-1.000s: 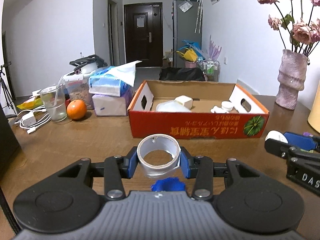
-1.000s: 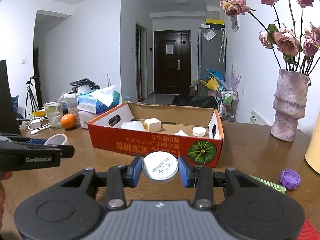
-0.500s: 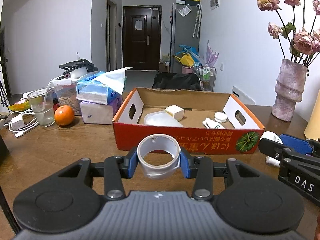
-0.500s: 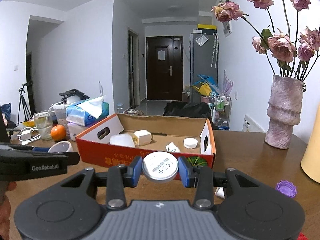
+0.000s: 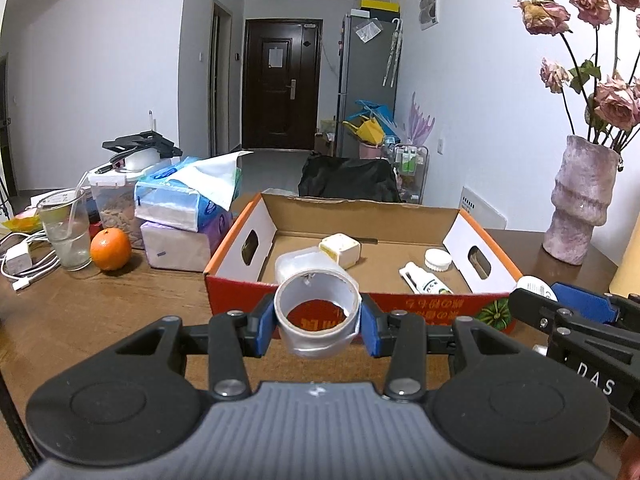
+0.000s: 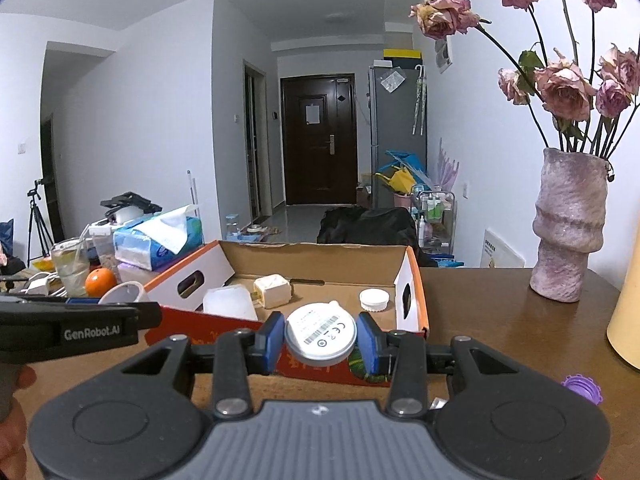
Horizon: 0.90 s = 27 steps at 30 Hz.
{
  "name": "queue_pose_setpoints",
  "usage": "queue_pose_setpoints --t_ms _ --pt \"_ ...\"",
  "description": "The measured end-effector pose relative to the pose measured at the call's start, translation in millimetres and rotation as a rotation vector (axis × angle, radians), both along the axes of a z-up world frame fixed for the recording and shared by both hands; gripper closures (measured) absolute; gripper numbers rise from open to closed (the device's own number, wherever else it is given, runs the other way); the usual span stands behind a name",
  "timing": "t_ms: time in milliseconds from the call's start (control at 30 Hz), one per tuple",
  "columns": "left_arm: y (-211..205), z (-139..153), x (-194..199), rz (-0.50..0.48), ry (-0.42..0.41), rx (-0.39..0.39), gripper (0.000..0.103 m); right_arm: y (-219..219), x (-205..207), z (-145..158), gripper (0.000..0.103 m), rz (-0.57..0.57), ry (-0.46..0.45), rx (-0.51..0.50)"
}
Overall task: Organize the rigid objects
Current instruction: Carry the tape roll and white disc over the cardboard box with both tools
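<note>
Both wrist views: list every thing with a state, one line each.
Left gripper: jaws shut on the grey tape roll.
Grey tape roll: held, lifted, opening facing up.
Right gripper: jaws shut on the round white disc.
Round white disc: held, label side up.
Orange cardboard box: open-topped, holding small white items.
Clear glass: upright, straw inside.
Purple bottle cap: loose on the table.

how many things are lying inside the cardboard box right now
4 visible: a translucent container front left, a cream cube behind it, a white cap and a small tube right. More may be hidden.
</note>
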<state>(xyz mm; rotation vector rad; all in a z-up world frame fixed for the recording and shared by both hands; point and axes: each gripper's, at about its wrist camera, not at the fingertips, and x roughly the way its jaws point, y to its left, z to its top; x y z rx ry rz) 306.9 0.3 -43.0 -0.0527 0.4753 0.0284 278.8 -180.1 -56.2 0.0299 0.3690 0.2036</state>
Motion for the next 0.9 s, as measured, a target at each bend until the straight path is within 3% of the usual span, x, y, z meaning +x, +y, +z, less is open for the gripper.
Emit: queue_pose_setpoints --t_ms 900 --pt "-10 0 81 0.009 -0.016 -0.016 0.059 3 81 -8 0.065 -0.046 0.016 0.051"
